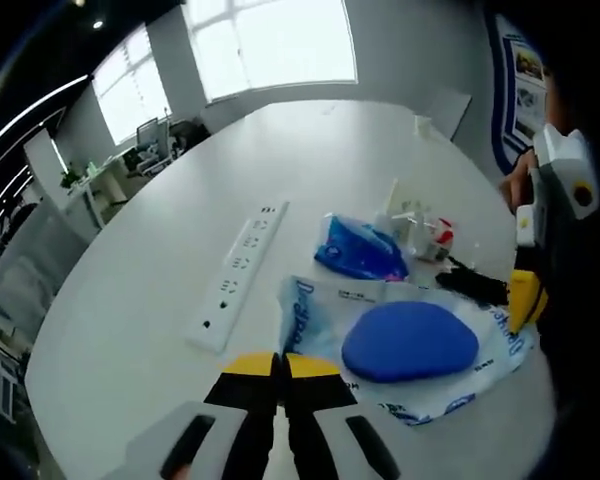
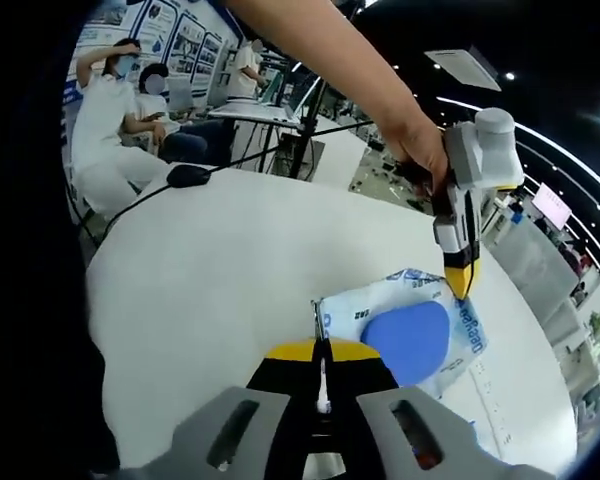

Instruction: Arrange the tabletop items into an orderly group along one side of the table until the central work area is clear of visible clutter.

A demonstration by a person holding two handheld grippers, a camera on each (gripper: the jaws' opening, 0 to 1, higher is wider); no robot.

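1 white wipes pack point(image 1: 410, 345), blue oval lid, lying flat.

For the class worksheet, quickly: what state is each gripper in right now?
Left gripper: shut, nothing visibly held, tips at the edge of the wet-wipes pack.
Right gripper: shut on a thin white stick.

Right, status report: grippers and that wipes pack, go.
Left gripper shut at wipes pack edge. Right gripper shut at opposite edge. Power strip, blue pouch loose mid-table.
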